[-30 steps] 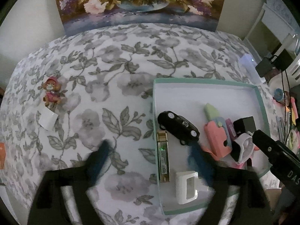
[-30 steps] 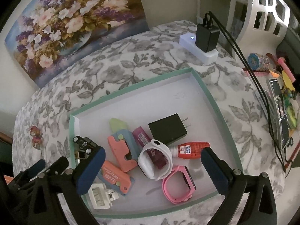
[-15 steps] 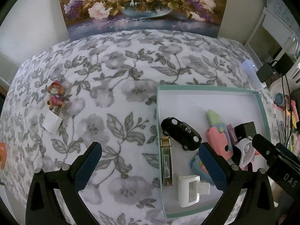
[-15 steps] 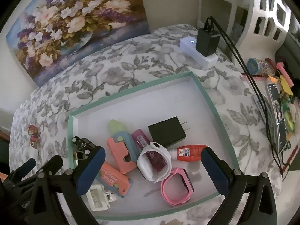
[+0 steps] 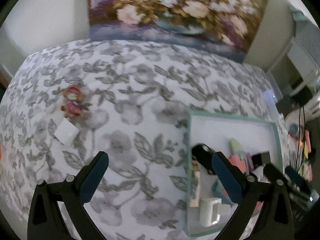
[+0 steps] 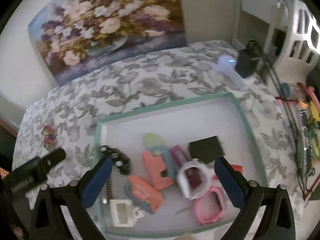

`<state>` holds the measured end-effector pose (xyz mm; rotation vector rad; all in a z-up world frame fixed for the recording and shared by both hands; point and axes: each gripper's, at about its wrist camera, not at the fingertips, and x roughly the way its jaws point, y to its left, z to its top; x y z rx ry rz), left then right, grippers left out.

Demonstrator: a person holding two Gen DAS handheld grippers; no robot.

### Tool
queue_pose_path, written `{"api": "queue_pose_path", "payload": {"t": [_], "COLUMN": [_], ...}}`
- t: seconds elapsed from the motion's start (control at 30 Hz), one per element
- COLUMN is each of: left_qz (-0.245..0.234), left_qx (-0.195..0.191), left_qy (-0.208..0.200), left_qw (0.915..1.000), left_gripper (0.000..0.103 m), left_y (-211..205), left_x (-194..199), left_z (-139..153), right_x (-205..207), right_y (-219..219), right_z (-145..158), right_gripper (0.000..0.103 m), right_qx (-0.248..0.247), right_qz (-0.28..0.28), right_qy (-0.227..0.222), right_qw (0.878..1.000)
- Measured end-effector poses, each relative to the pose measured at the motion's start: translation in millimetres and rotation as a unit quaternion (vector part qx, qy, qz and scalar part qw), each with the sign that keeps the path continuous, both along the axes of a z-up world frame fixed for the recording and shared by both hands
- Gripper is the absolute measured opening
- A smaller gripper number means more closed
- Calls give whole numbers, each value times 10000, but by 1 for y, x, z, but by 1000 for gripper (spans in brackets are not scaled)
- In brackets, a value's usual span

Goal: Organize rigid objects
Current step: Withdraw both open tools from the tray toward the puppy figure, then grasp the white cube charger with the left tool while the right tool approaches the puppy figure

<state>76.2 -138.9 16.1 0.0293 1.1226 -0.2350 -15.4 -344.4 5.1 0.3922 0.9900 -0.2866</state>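
Grey-leafed floral cloth (image 5: pixel 140 92) covers the surface, with a flower painting (image 5: pixel 176 10) propped against the pale wall behind. From the left wrist, the left gripper (image 5: pixel 160 172) hangs wide open and empty above bare cloth, just left of a green-rimmed tray (image 5: pixel 277 140); a small toy figure (image 5: pixel 72 102) and a white block (image 5: pixel 66 134) lie well apart from the tray on the far left, apparently the last loose pieces to collect. A black toy car (image 5: pixel 202 154) sits inside the tray's near corner. The next move likely calls for swinging left and lowering over the figure, fingers either side. From the right wrist, the right gripper (image 6: pixel 162 180) is likewise spread wide and holds nothing, poised over the tray (image 6: pixel 248 124), where the car (image 6: pixel 118 160), a black plug (image 6: pixel 206 148), a white watch (image 6: pixel 192 178), a pink watch (image 6: pixel 210 206) and orange clips (image 6: pixel 156 170) lie heaped. A white power strip (image 6: pixel 230 70) with a lit dot sits beyond, beside white furniture (image 6: pixel 300 30); the picture is motion-blurred.
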Motion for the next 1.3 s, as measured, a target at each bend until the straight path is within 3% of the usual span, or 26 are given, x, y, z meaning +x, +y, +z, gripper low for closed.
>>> {"api": "queue_pose_path", "payload": {"t": [0.23, 1.03, 1.3], "left_qz": [211, 455, 718], "left_qx": [268, -333, -515], "left_qy": [-286, 147, 320], "left_qw": [9990, 9983, 9956], "left_gripper": [103, 103, 103], "left_y": [31, 103, 135], "left_x": [9, 44, 62], "left_z": [7, -6, -20], "right_x": [11, 46, 71], "right_y": [28, 93, 117], "right_z": [-1, -16, -13], "right_gripper": [103, 103, 103], "right_qx": [2, -257, 55], "right_qz": [222, 945, 1189], "right_qy": [-119, 228, 52], "right_qw": [9997, 9949, 9929]}}
